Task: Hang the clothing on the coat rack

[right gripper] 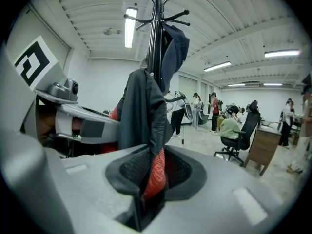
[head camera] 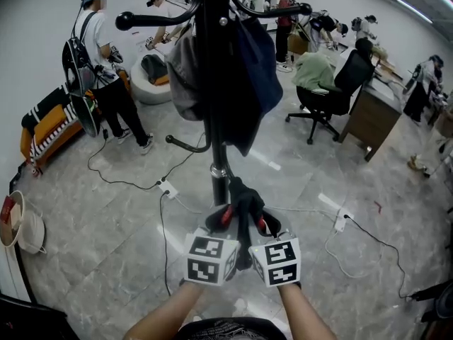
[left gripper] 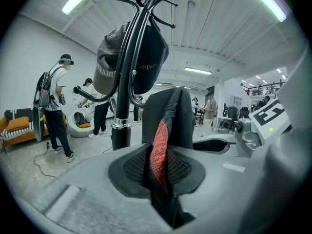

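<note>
Both jaws sit side by side at the lower centre of your head view. Your left gripper [head camera: 225,217] and right gripper [head camera: 260,224] each clamp the same black fabric garment [head camera: 245,202], which is bunched between them just in front of the pole of the black metal coat rack [head camera: 212,91]. The marker cubes [head camera: 212,258] hide the garment's lower part, so its shape cannot be told. A grey cap [head camera: 185,76] and a dark navy cloth item [head camera: 256,69] hang high on the rack, whose top is cut off at the frame's upper edge.

In the left gripper view, your jaws are clenched on the garment [left gripper: 173,113], with a red pad [left gripper: 160,143] pressed to its fold. The fabric rises at centre and hides part of the room behind. The rack [left gripper: 124,106] stands just left of it.

In the right gripper view, your jaws [right gripper: 151,172] pinch the garment [right gripper: 141,111] too. It stands up at centre and covers the rack's lower pole. Your left gripper [right gripper: 73,121] shows at the left edge, partly cut off.
</note>
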